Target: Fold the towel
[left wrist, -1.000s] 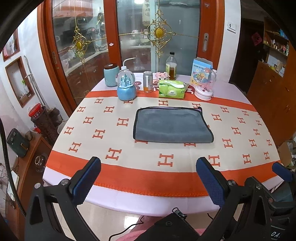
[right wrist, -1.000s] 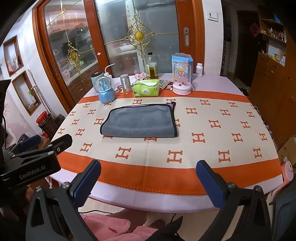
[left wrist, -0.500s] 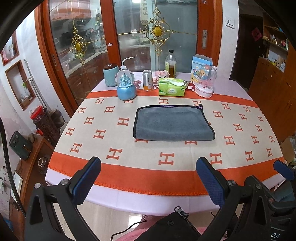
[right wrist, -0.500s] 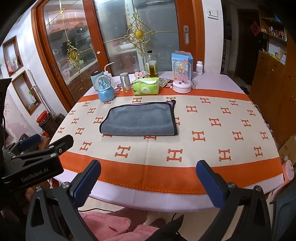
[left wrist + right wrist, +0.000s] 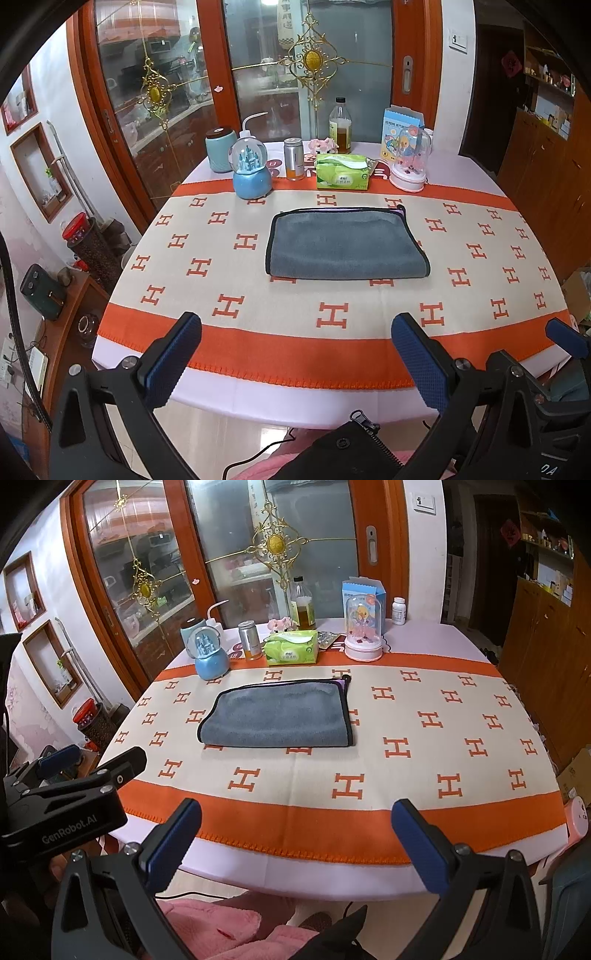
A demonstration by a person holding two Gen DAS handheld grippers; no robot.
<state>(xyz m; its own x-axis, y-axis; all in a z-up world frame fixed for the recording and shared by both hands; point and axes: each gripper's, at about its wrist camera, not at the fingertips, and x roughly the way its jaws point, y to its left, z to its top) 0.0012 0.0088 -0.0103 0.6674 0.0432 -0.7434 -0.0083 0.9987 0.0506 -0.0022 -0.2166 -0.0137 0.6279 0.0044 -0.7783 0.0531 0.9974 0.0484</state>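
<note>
Flat on the table (image 5: 480, 332), near the middle of the orange-and-cream H-patterned cloth (image 5: 332, 314), lies the grey towel (image 5: 345, 243), already folded over once, with its dark-bound edges running along the left, far and right sides and its fold toward the near side. Both tools hang back over the near edge of the table, well apart from the towel. The left hand-held gripper (image 5: 295, 352) is released, its blue-padded fingers (image 5: 173, 354) spread wide with nothing between them; the right hand-held gripper (image 5: 295, 834) is likewise spread wide and grasps nothing. From the right wrist view the left tool shows at the lower left as a black body with blue tips. Along the far side of the table stand a blue snow globe (image 5: 252, 171), a small metal can (image 5: 293, 158), a green tissue pack (image 5: 342, 171), an oil bottle (image 5: 340, 125) and a domed pink ornament (image 5: 409, 160), all beyond the towel and not touching it.
</note>
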